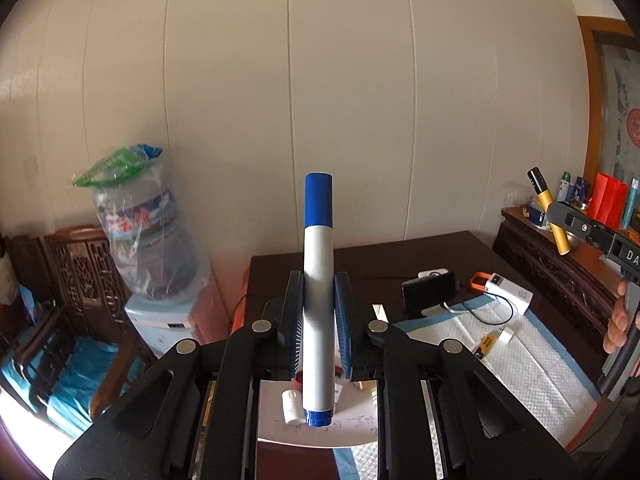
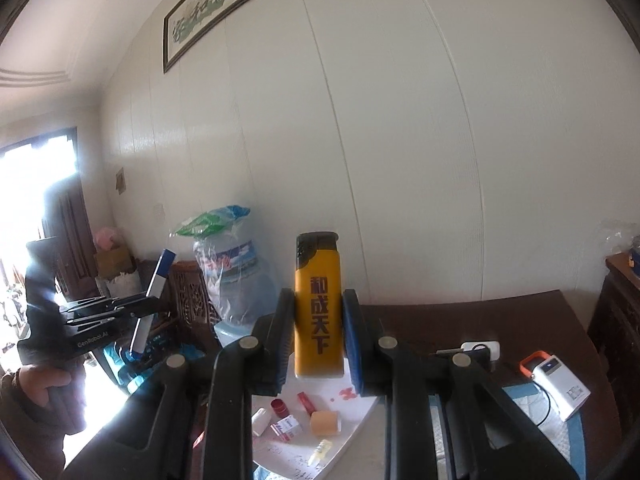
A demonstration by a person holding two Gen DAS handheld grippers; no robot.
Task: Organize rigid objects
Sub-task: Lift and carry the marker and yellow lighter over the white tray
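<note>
**A:** Start from the marker (image 1: 318,300). It stands upright between the pads of your left tongs (image 1: 318,320), its long axis running straight up across the way the tongs point, blue cap on top, grey-white barrel in the middle, blue end plug at the bottom. The left tongs are pinching it at mid-barrel, so it hangs in the air over the near part of the counter (image 1: 400,256), not resting on anything.

**B:** And the other one?

**A:** The lighter (image 2: 318,308) sits the same way in your right tongs (image 2: 318,332): upright, black head on top, yellow body with dark characters down its face. Those tongs are pinching it by its flat sides, about halfway down. It too is lifted clear of the counter.

**B:** So where does either go?

**A:** I judge that turns on what lies below you. The white sheet (image 2: 352,412) lies near the counter's front edge, right beneath both tongs, with small pieces on it: a red cap (image 2: 279,407), a red-and-white box (image 2: 286,429), a tan roll (image 2: 325,423). Both held things stand on end above it, so you would likely have to tip each one over to lay it flat. Your two hands look about equally near.
</note>
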